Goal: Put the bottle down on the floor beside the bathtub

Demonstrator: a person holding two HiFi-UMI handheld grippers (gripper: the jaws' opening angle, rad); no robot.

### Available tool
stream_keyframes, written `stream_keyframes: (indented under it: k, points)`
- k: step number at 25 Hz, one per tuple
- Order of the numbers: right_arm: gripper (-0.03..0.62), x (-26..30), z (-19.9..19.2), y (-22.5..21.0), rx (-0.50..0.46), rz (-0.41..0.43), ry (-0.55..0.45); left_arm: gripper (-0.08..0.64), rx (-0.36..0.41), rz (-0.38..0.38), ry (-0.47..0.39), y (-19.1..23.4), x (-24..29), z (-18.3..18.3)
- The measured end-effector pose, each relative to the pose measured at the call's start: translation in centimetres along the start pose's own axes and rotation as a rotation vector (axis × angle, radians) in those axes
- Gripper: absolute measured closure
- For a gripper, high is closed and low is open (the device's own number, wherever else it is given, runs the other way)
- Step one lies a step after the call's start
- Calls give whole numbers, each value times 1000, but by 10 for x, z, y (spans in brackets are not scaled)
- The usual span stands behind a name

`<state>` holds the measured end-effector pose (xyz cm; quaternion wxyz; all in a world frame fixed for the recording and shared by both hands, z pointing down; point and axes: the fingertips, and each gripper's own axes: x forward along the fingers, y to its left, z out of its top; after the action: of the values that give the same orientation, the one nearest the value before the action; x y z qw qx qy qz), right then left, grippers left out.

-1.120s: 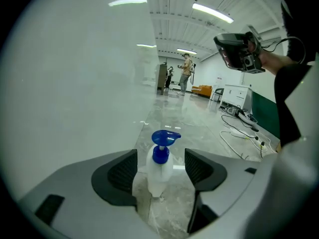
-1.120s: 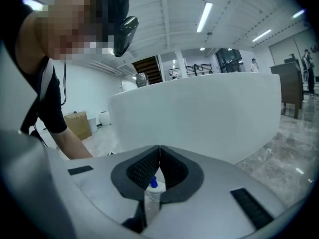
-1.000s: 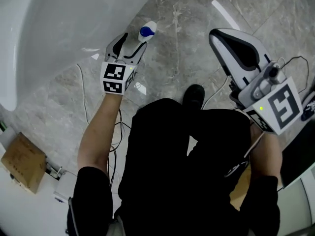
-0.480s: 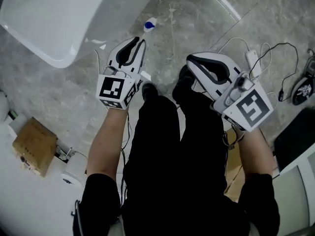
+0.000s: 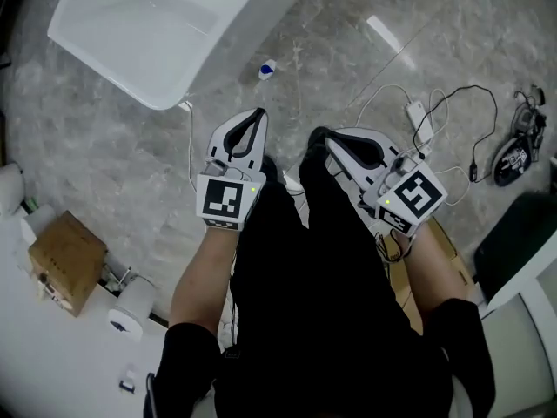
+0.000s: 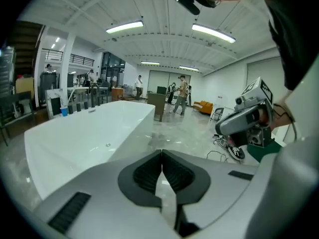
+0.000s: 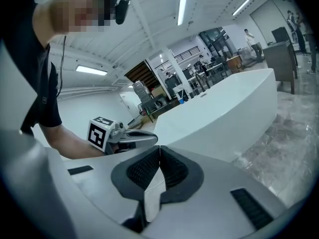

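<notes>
A small white bottle (image 5: 267,69) with a blue cap stands on the grey marble floor beside the white bathtub (image 5: 148,24). My left gripper (image 5: 259,114) is held up near the person's body, well back from the bottle, its jaws shut with nothing between them. In the left gripper view the left gripper (image 6: 162,153) points over the bathtub (image 6: 89,133), with the pads touching. My right gripper (image 5: 326,138) sits beside it, also shut and empty. The right gripper view shows the right gripper (image 7: 159,148) with its tips together, and the left gripper (image 7: 129,137) beyond.
White and black cables with a power adapter (image 5: 418,111) lie on the floor to the right, near a dark object (image 5: 513,151). A cardboard box (image 5: 65,259) and a paper roll (image 5: 130,307) sit at lower left. People stand far off in the hall (image 6: 179,96).
The left gripper has drawn back from the bottle and its jaws have shut empty. The bottle stays on the floor by the tub. The head view has risen; both grippers came closer together.
</notes>
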<state>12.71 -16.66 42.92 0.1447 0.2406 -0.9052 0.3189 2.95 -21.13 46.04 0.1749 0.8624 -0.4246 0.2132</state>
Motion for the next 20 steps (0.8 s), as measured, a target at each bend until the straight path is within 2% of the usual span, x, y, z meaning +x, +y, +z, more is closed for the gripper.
stream_keyframes:
  k: [2, 9, 13, 16, 20]
  points:
    - [563, -7, 16, 14, -18, 5, 5, 543, -4, 17, -12, -9, -24, 24]
    - [563, -17, 83, 71, -48, 30, -50, 543, -111, 63, -68, -8, -100, 86]
    - [563, -17, 111, 113, -30, -2, -84, 543, -100, 62, -84, -7, -148, 105]
    - [563, -17, 127, 149, -11, -19, -145, 543, -93, 74, -91, 4, -193, 114]
    - [563, -15, 135, 194, -38, -76, -189, 543, -91, 72, -118, 18, -253, 118]
